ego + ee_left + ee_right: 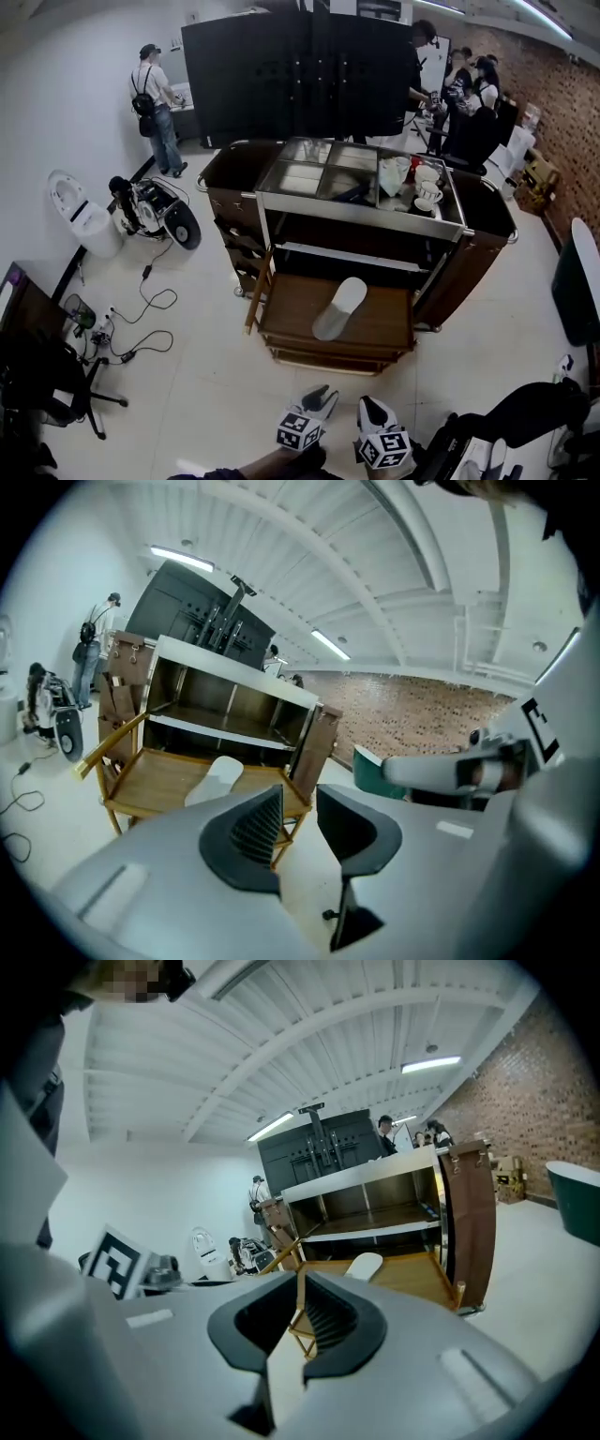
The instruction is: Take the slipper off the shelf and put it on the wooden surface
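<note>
A pale, whitish slipper [339,307] lies flat on the brown wooden surface [291,314], a little right of its middle. Its length runs from front to back, with the rounded far end close to the back edge and angled slightly toward the right. The metal shelf [347,255] runs just beyond that back edge.

- Wooden surface [380,323]: directly before the cart [487,225], lower than its top.
- Slipper [339,307]: on the wooden surface, near its middle, lying lengthwise toward the cart.
- Shelf [347,256]: inside the cart, behind and above the slipper.
- Cups [427,187]: on the cart's top, right end.
- Tall panel [300,75]: behind the cart.
- Toilet [84,220]: on the floor, far left (a wheeled machine [159,211] just right of it).
- Left gripper [320,397], right gripper [372,409]: side by side before the wooden surface, well apart from the slipper.
</note>
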Demonstrator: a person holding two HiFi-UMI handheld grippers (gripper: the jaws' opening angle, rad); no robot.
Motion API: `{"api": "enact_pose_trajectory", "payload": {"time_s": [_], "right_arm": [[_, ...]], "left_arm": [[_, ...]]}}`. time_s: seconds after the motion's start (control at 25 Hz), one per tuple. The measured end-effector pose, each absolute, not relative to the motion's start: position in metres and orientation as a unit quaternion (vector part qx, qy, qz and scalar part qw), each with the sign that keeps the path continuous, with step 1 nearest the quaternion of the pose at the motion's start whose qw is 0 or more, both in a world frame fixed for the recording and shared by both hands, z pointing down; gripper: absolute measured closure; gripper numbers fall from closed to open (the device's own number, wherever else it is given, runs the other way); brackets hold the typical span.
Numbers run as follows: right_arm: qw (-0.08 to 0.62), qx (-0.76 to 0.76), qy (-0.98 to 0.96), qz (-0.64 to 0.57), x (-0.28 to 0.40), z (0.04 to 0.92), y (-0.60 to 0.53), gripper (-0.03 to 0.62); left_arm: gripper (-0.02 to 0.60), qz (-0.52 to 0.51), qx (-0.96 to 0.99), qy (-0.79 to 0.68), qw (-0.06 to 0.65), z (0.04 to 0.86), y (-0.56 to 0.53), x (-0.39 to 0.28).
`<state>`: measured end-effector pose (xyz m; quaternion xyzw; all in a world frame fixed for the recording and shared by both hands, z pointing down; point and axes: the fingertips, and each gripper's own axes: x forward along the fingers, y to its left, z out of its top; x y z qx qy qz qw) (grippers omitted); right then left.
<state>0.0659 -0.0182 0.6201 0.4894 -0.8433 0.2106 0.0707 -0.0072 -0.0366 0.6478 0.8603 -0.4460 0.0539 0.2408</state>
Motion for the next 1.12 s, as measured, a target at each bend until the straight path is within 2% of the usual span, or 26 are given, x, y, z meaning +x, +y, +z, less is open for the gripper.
{"api": "enact_pose_trajectory", "payload": {"time_s": [0.2, 0.36, 0.6, 1.12], "right_arm": [[0.079, 0.459, -0.863, 0.196, 0.051, 0.62, 0.028, 0.591], [0.075, 0.453, -0.872, 0.172, 0.05, 0.603, 0.044, 0.594], [0.062, 0.455, -0.877, 0.145, 0.056, 0.583, 0.045, 0.594], [0.059, 0.456, -0.877, 0.14, 0.06, 0.578, 0.048, 0.594]], "left_arm": [[0.457, 0.052, 0.882, -0.424, 0.197, 0.612, 0.034, 0.01], [0.457, 0.047, 0.888, -0.416, 0.191, 0.597, 0.057, 0.017], [0.463, 0.037, 0.896, -0.409, 0.167, 0.575, 0.063, 0.026], [0.484, 0.047, 0.897, -0.402, 0.175, 0.58, 0.065, 0.031]]}}
